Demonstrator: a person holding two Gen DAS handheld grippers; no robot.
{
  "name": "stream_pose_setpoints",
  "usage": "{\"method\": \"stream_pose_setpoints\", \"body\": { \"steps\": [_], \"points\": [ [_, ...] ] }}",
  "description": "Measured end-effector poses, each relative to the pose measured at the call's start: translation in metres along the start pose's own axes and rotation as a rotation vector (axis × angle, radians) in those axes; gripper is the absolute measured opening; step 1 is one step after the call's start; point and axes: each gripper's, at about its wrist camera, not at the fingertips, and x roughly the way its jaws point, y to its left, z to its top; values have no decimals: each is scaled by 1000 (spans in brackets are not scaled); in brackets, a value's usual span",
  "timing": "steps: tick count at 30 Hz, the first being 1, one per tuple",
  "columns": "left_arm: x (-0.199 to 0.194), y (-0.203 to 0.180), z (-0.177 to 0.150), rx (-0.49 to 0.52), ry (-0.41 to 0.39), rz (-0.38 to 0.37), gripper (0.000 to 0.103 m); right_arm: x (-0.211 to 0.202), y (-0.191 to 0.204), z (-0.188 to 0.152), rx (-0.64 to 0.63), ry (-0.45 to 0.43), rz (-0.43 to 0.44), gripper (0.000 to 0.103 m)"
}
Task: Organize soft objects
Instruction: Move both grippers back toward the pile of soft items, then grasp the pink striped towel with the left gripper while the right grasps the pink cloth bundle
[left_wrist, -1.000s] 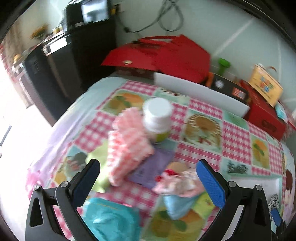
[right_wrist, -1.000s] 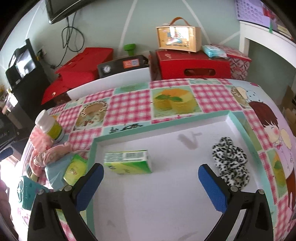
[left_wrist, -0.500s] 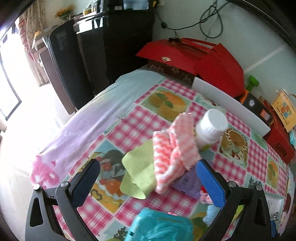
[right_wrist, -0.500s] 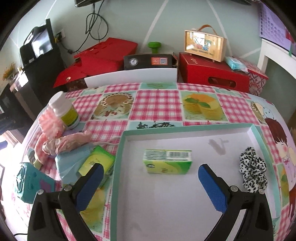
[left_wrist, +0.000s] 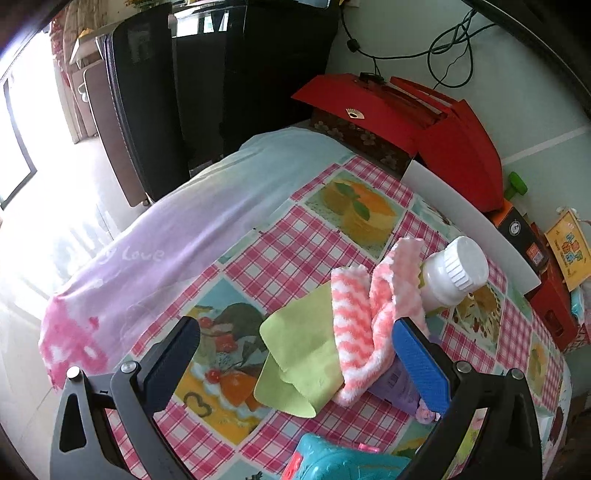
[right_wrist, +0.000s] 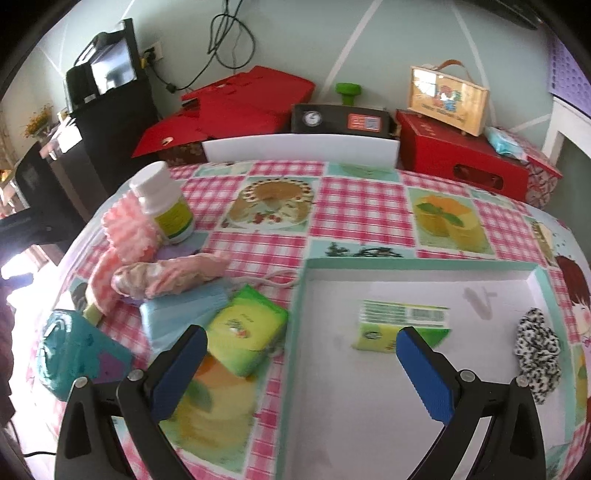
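Observation:
My left gripper (left_wrist: 295, 354) is open above the checked tablecloth, with a light green cloth (left_wrist: 301, 362) between its fingers and a pink-and-white striped towel (left_wrist: 364, 321) by the right finger. My right gripper (right_wrist: 301, 363) is open over the left rim of the white tray (right_wrist: 373, 413). In the tray lie a green tissue pack (right_wrist: 400, 326) and a black-and-white scrunchie (right_wrist: 537, 349). Left of the tray sit a second green tissue pack (right_wrist: 245, 334), a light blue cloth (right_wrist: 181, 314), a pink frilly cloth (right_wrist: 170, 275) and the striped towel (right_wrist: 125, 232).
A white-capped bottle (left_wrist: 452, 275) (right_wrist: 166, 206) stands behind the towel. A teal toy (right_wrist: 70, 350) (left_wrist: 340, 463) sits at the near left edge of the table. Red boxes (right_wrist: 461, 162), a black device and a small wooden case line the back wall. A purple packet (left_wrist: 397, 384) lies under the towel.
The left gripper has swung left and moved closer over the green cloth and towel. The right gripper has shifted left, from over the tray's middle to its left rim.

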Motion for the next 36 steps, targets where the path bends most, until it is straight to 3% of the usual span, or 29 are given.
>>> {"method": "stream_pose_setpoints", "body": {
  "steps": [4,10,17,31,34,36],
  "points": [
    [11,5,1,-27,20,-30,103,8,16,7,-20,15,42,103],
    [12,7,4,-36,-51,-63,103,20,37,19,-48,28,98,103],
    [26,-8,4,68,39,-54,103,29,58,33,-82,36,145,103],
    [41,-26,-1,124,133,-78,103,56,83,43,-113,106,192,103],
    [44,-33,-3,146,142,-95,100,57,85,44,-113,108,202,102],
    [45,-37,-4,168,147,-100,92,58,85,45,-111,109,210,96]
  ]
}}
